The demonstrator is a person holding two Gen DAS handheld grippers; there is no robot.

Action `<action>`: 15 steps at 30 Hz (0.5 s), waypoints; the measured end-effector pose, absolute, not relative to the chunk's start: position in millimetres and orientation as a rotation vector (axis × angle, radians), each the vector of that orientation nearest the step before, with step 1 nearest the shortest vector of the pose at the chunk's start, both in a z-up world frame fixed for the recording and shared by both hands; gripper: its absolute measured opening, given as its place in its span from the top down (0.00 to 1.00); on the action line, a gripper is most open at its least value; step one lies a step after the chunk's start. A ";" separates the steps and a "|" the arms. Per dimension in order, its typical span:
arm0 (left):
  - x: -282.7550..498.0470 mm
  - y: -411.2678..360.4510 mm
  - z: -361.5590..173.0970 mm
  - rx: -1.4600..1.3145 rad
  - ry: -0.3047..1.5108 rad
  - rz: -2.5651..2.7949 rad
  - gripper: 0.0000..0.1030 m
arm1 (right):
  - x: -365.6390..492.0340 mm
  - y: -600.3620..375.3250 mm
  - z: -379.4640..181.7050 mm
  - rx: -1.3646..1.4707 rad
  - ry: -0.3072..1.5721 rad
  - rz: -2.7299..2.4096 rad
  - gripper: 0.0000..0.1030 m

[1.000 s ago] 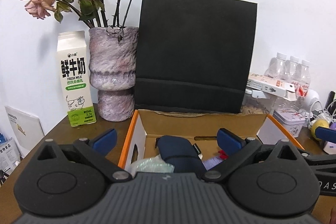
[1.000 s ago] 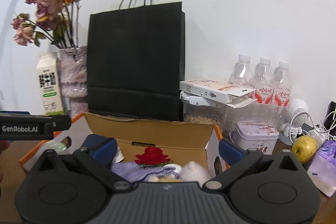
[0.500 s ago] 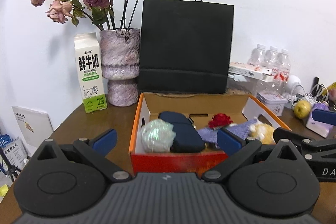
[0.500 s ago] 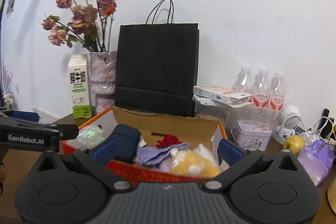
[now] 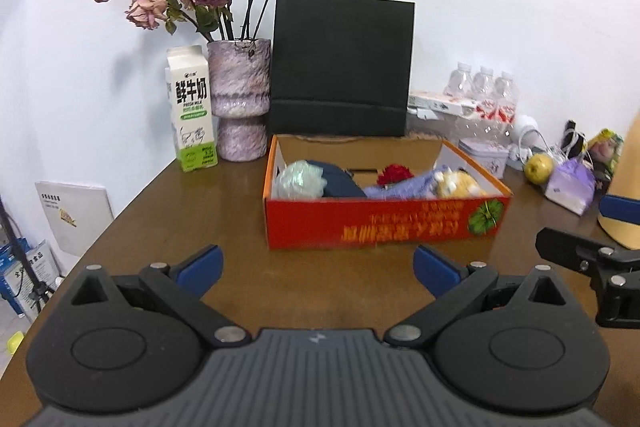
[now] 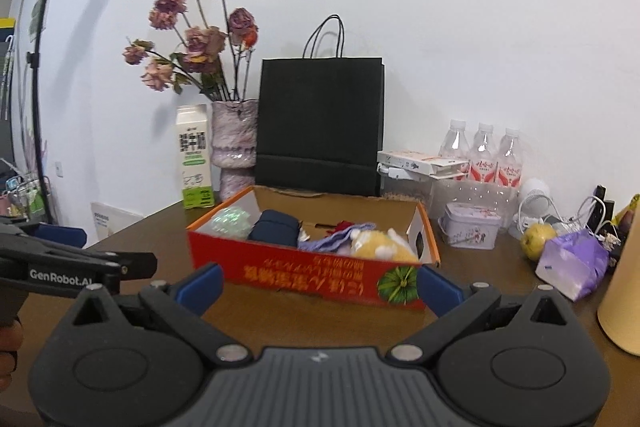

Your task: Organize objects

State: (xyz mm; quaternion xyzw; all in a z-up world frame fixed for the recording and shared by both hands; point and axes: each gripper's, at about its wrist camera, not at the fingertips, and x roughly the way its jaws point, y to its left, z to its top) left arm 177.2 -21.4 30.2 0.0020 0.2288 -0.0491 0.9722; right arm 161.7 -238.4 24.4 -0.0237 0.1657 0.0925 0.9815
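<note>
A red cardboard box [image 5: 384, 223] [image 6: 312, 273] sits on the brown table, its lid flap standing at the back. Inside lie a pale green shiny ball [image 5: 298, 179] [image 6: 232, 221], a navy pouch [image 5: 340, 183] [image 6: 274, 229], a red flower [image 5: 394, 174], a purple cloth [image 5: 400, 189] [image 6: 340, 239] and a yellow plush toy [image 5: 458, 185] [image 6: 374, 245]. My left gripper [image 5: 318, 267] stands open in front of the box, holding nothing. My right gripper [image 6: 318, 287] is also open and empty, close to the box's front wall.
Behind the box stand a black paper bag [image 5: 340, 67], a vase of dried roses [image 5: 239, 107] and a milk carton [image 5: 192, 109]. At the right are water bottles [image 6: 484, 155], a tin [image 6: 472, 229], a yellow-green fruit [image 6: 538, 235], a purple bag [image 6: 572, 263] and a tan object [image 6: 624, 291].
Both grippers have drawn back from over the box toward the table's front. The whole box and its front wall are now in view. Both stayed open.
</note>
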 end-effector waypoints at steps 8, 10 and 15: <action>131.1 -15.6 24.6 0.017 0.477 -0.109 0.00 | 114.4 -232.1 17.2 -0.052 0.354 0.206 0.00; 124.1 -14.5 25.3 0.017 0.476 -0.107 0.00 | 106.6 -230.8 17.7 -0.051 0.351 0.209 0.00; 112.0 -11.8 27.3 0.017 0.466 -0.106 0.00 | 95.9 -226.2 20.3 -0.056 0.343 0.214 0.00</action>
